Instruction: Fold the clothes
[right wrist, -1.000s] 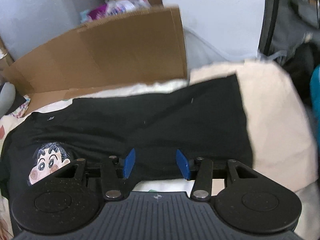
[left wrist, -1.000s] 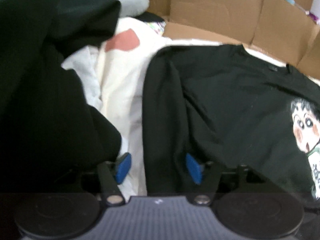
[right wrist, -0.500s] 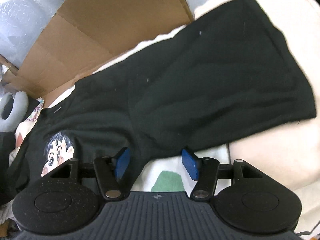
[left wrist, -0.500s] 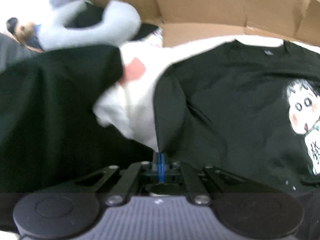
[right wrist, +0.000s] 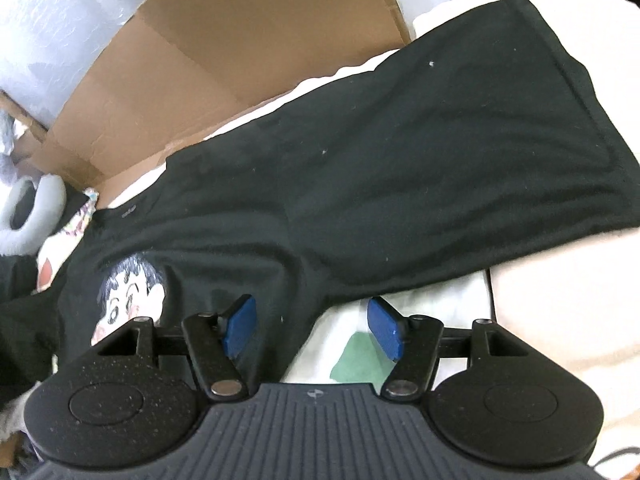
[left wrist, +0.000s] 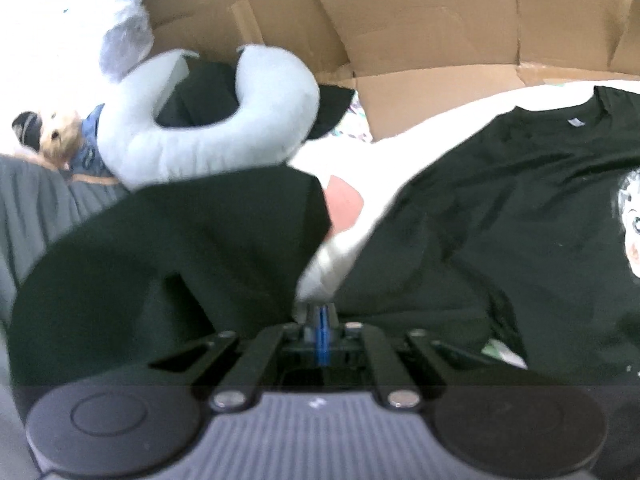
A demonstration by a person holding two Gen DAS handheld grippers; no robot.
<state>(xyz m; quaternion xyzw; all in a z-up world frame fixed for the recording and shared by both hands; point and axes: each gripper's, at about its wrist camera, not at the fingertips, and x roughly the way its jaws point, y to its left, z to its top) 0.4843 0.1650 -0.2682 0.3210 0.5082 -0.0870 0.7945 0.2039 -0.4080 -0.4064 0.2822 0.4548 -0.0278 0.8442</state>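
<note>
Garment: a black T-shirt [right wrist: 400,168] with a cartoon face print lies spread across a cream bed cover [right wrist: 552,304], collar toward the cardboard, hem out to your right. One side looks doubled over the body, a long diagonal edge running across it.

Left gripper [left wrist: 322,322]: your blue pads are pressed together — black fabric and a fold of white cloth bunch right at the tips. Which of the two is pinched, the blur hides.

Right gripper [right wrist: 312,324]: your jaws stand wide apart, straddling the shirt's near edge, one pad over black cloth and the other over the cover. Nothing is between them.

Why so: with the left closed at the sleeve end and the right poised at the lower edge, you seem set to hold the shirt at two points, so a fold would travel evenly — a judgement only.

Stage: the lie fits either a shirt part-folded lengthwise or one merely rumpled.

Surface: soft and yielding, with green and pink patches on the cover; cloth will drag on it.

Room: flattened cardboard [left wrist: 440,28] stands along the far edge. A grey neck pillow [left wrist: 192,136] and another dark garment [left wrist: 160,264] crowd the left end.
</note>
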